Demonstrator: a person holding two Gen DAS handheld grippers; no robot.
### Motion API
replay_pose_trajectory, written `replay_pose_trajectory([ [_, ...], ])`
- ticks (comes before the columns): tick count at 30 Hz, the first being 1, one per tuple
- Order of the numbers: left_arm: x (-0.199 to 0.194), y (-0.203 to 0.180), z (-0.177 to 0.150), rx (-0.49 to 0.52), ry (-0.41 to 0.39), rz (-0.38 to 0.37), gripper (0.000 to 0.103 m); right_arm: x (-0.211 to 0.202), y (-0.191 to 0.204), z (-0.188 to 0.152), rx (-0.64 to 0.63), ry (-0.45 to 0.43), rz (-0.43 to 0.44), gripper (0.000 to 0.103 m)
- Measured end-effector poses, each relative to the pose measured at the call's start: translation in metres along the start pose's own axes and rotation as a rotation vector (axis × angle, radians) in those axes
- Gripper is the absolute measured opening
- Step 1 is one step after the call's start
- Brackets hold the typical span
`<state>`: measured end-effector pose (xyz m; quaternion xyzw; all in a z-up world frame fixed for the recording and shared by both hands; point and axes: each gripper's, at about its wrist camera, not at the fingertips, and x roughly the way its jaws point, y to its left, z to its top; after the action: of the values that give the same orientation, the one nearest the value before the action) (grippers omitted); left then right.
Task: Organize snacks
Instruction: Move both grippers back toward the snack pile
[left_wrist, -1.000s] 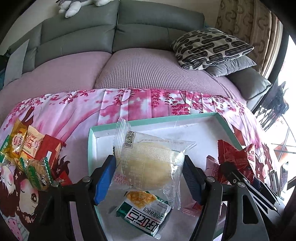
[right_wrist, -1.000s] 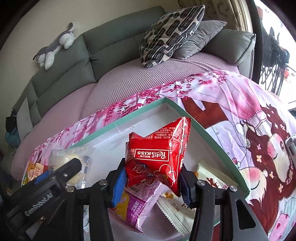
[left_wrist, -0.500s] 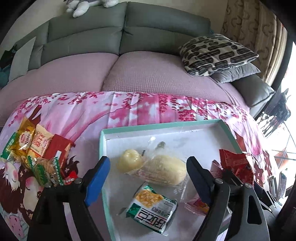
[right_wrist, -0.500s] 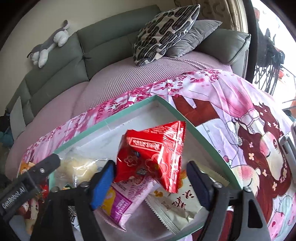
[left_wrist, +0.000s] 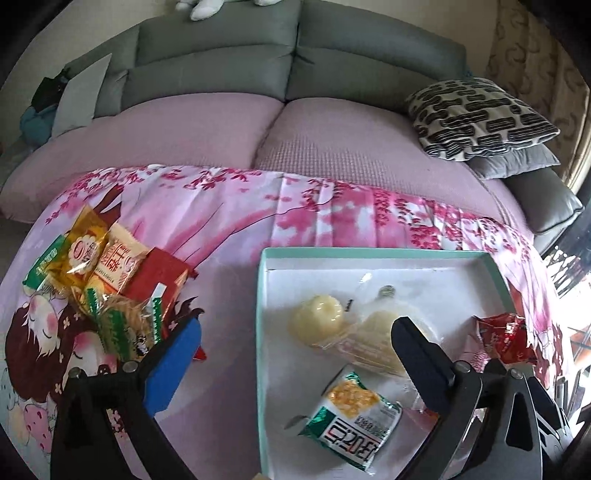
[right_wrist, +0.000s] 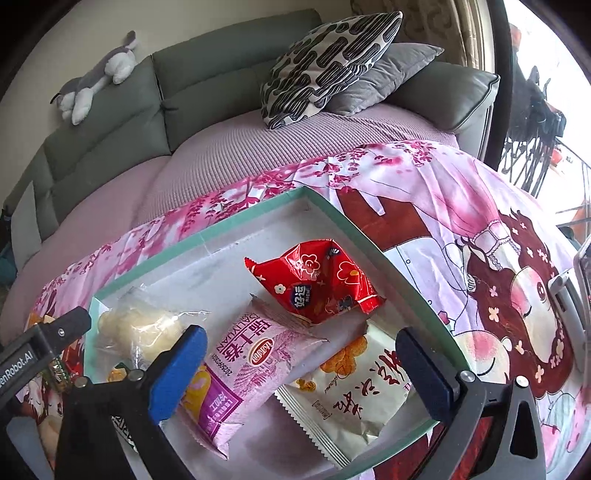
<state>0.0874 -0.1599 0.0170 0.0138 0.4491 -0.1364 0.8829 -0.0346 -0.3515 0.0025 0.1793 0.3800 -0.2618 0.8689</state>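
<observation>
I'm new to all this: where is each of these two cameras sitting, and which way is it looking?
Left wrist view: sits on the left gripper, looking down and forward over its opening, empty jaws at the tray's left rim, with a snack pile left of it and the sofa beyond.
Right wrist view: sits on the right gripper, its jaws opening too, above the pink packet; the left gripper's black finger pokes in at left.
Both share the tray, red packet, clear-wrapped bun, patterned cushion.
</observation>
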Motion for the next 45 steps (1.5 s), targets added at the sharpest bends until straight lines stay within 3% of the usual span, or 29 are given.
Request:
replay_pose_trajectory([
  [17, 0.004, 0.002, -0.001, 0.009, 0.02, 0.051, 0.103, 0.001, 0.0, 0.0, 0.001, 0.007, -0.003, 0.103],
  [30, -0.004, 0.011, 0.0, 0.044, 0.017, 0.071, 0.103, -0.014, 0.012, 0.002, -0.019, -0.043, 0.018, 0.103],
  [45, -0.02, 0.074, -0.003, -0.058, 0.013, 0.139, 0.103, -0.022, 0.056, -0.004, -0.065, -0.077, 0.093, 0.103],
])
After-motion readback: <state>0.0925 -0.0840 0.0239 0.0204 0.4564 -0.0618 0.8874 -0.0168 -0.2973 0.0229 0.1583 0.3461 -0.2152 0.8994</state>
